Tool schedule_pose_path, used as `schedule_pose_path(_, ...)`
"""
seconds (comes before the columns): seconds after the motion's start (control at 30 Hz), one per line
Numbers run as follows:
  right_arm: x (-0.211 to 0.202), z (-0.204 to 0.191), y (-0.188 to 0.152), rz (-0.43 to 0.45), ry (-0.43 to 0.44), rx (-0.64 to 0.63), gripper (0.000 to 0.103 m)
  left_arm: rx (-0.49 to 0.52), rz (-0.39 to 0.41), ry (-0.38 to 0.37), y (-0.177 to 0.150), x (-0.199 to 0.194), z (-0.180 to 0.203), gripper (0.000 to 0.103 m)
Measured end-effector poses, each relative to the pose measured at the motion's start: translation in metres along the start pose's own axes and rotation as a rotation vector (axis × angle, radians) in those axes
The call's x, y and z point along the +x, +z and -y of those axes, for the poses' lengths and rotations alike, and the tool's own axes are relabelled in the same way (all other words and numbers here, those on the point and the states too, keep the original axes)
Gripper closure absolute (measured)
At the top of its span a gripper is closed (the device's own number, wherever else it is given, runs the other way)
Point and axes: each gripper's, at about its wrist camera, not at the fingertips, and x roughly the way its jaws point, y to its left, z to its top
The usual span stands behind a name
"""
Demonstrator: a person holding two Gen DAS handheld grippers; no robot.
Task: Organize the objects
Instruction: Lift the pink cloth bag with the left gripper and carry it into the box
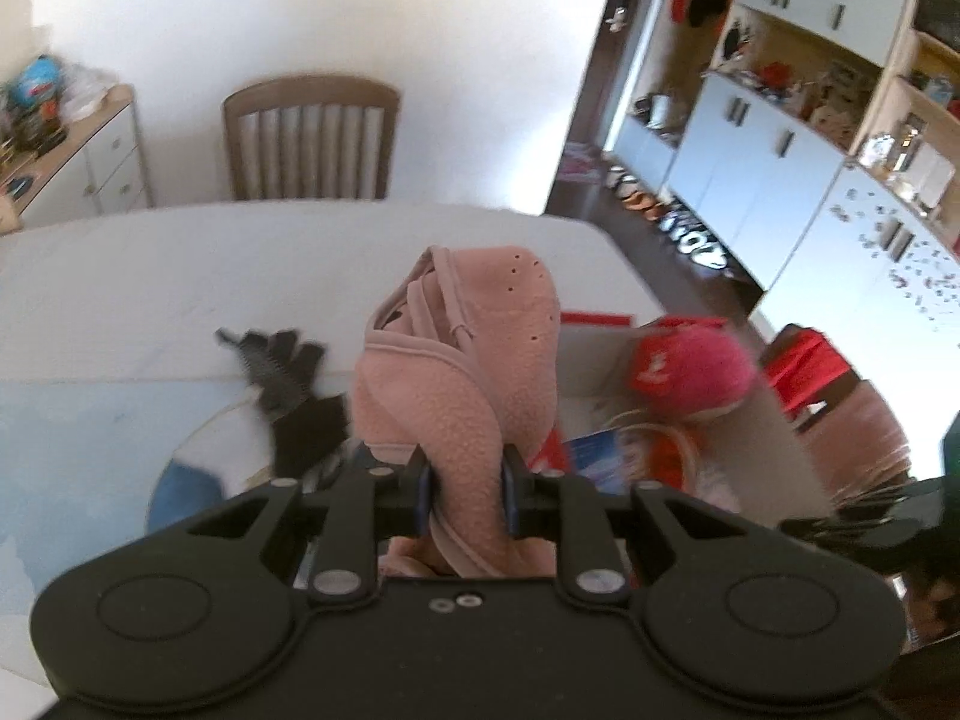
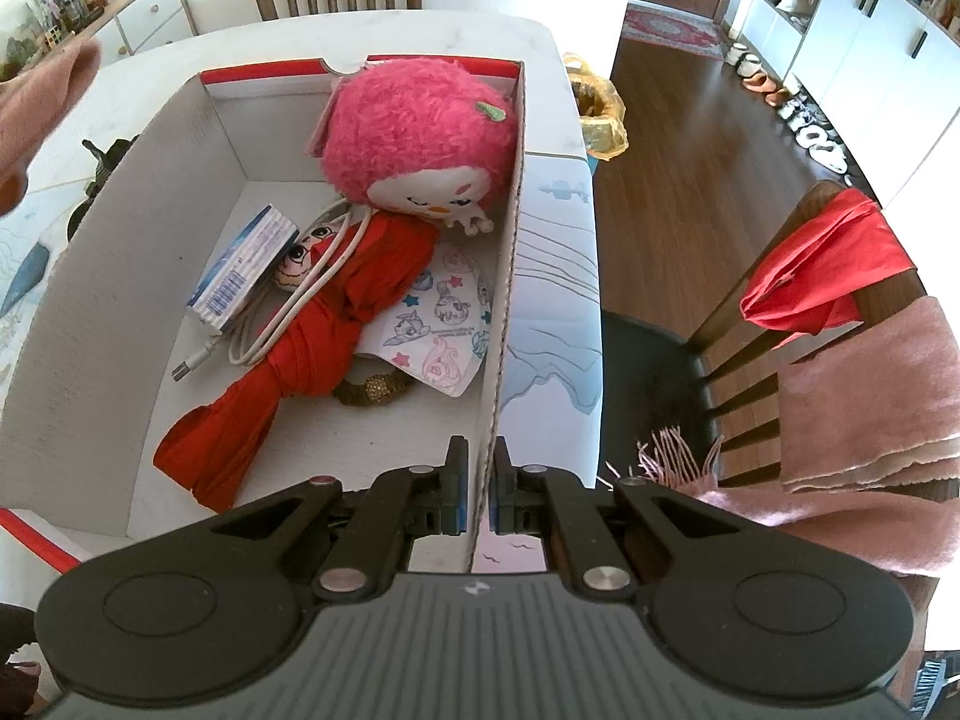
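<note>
White walls and a wooden chair (image 1: 309,138) framed the desk (image 1: 120,276) as the left hand-held gripper (image 1: 465,483) clamped a pink fleece garment (image 1: 462,354) above it, near a black glove (image 1: 279,360). Seen from the right wrist, the right hand-held gripper (image 2: 478,498) pinched the cardboard box (image 2: 504,312) wall, a pink plush toy (image 2: 420,138) and red cloth (image 2: 336,324) inside.

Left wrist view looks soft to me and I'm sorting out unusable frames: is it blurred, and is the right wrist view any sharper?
Left wrist view: motion-smeared, the pink fleece item in the left gripper and black glove soft, back wall washed out. Right wrist view: sharp, print on the box contents readable, right gripper crisp on the box wall; fisheye bends the table edges.
</note>
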Motion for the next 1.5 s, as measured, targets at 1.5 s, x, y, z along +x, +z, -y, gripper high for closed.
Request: schedule_pose_path(1.5, 0.000, 0.005, -0.002, 0.011, 0.022, -0.009, 0.097, 0.255, -0.276, -0.034, -0.044, 0.114, 0.128, 0.082)
